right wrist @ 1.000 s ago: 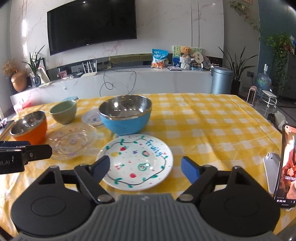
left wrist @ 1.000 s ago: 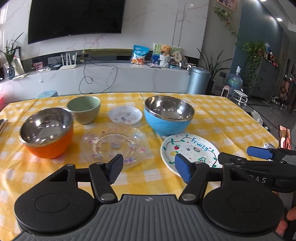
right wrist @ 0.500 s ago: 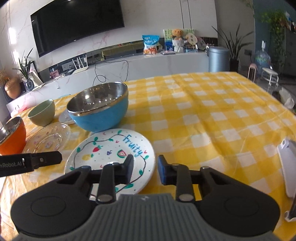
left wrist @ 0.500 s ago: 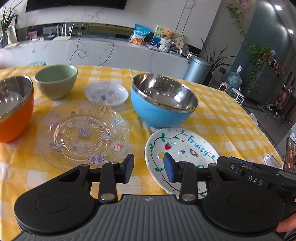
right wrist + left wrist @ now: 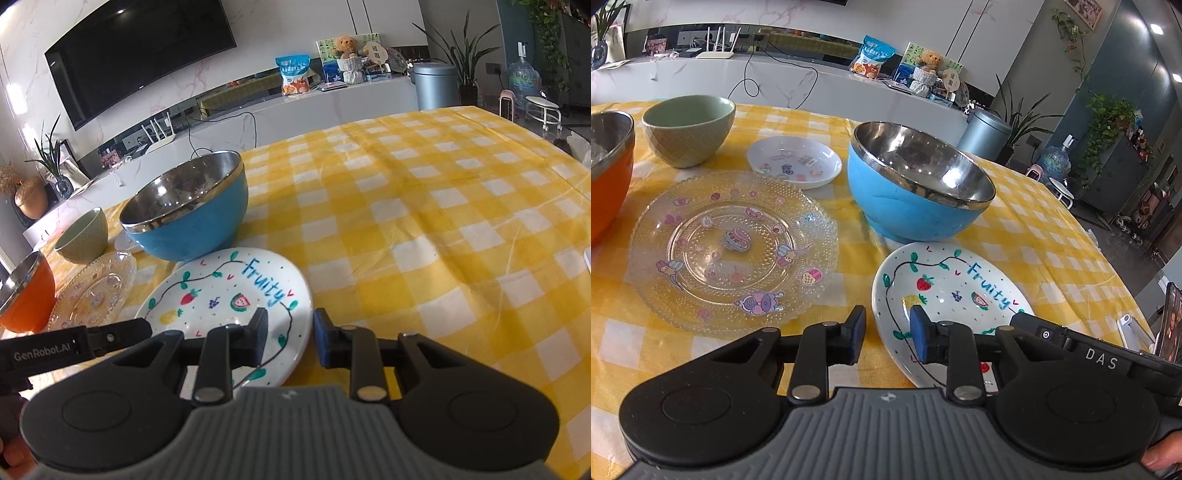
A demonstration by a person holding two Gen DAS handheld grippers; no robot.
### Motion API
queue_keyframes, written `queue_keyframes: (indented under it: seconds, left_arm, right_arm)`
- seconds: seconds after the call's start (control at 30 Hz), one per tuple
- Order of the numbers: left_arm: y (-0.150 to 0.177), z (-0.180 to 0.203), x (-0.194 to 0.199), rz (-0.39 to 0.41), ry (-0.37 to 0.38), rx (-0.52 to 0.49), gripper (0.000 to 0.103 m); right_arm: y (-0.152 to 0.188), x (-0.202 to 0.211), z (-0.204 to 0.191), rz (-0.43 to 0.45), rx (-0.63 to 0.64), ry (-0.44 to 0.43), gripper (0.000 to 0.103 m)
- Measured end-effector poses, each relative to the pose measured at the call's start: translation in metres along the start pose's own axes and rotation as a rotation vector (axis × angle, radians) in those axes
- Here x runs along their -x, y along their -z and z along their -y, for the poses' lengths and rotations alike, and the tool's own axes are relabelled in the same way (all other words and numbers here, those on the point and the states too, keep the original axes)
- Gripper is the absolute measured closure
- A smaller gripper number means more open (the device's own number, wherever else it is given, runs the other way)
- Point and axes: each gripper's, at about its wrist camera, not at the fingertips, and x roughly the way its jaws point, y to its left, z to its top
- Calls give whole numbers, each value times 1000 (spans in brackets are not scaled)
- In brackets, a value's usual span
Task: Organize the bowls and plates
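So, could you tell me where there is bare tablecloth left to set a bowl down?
The widest free patch is the yellow checked tablecloth right of the blue bowl and the Fruity plate. It is crowded on the left, where the glass plate, small white dish, green bowl and orange bowl sit close together.

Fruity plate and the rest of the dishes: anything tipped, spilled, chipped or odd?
Nothing stands out. The Fruity plate lies flat and whole on the checked cloth; the blue bowl, green bowl, glass plate and small white dish sit upright, empty, no spills.
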Motion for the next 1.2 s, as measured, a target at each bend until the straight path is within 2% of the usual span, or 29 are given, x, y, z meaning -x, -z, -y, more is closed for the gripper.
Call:
queue_keyframes:
  seconds: [0.1,0.2,0.4,0.7,0.93,1.2]
  left_arm:
    - [1,0,-1,11,-1,-6,75]
    - [2,0,-2,19,12,2,82]
    - [3,-1,-2,32,7,12,87]
    - [5,0,10,46,7,4,87]
    - [5,-5,34,69,5,28,87]
    - [11,-27,68,86,-49,77,87]
  right_arm:
    - [1,1,2,7,-5,6,84]
    - [2,1,5,15,-17,-2,85]
    - [4,2,7,28,-32,4,89]
    - [4,10,6,21,-44,5,91]
    - [7,25,-7,18,-36,-6,91]
    - [22,42,-38,-3,-7,-50,91]
